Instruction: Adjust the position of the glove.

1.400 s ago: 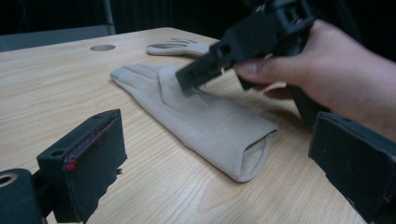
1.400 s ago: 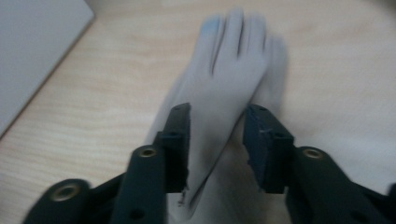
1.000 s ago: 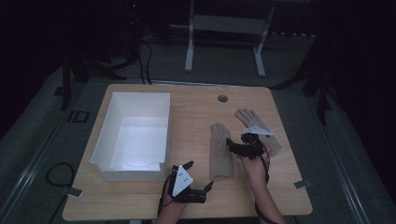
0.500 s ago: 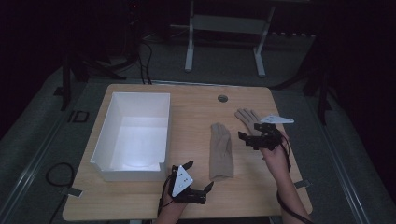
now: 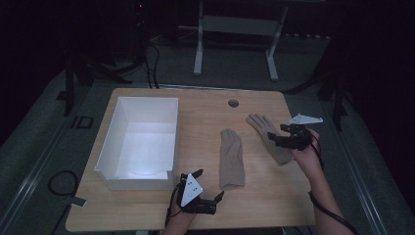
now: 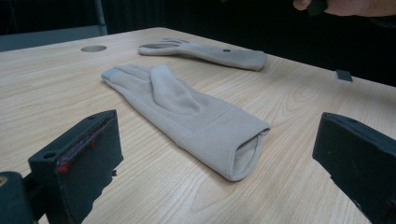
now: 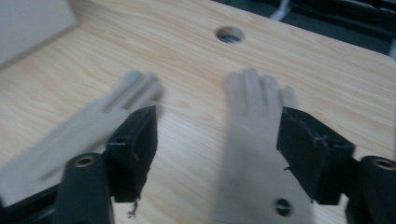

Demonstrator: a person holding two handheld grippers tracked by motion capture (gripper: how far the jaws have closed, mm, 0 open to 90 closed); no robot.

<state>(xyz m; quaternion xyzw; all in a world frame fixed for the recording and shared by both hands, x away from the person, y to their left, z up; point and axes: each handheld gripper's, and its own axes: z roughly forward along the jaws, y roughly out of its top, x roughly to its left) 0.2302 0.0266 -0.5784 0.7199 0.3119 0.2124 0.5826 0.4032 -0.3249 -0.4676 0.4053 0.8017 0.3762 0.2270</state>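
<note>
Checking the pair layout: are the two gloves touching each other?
Apart. In the high view a strip of bare table runs between the near glove and the far glove; the left gripper view shows the same gap.

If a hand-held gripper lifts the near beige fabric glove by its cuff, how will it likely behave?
The beige fabric glove lies flat and limp on the wooden table, so it would probably droop, fingers hanging. Its soft, fleece-like cloth looks light and likely grips well rather than slipping. Pushed, it would probably bunch up, not slide or roll.

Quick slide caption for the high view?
Right gripper open above one beige glove; second glove beside white bin.
</note>
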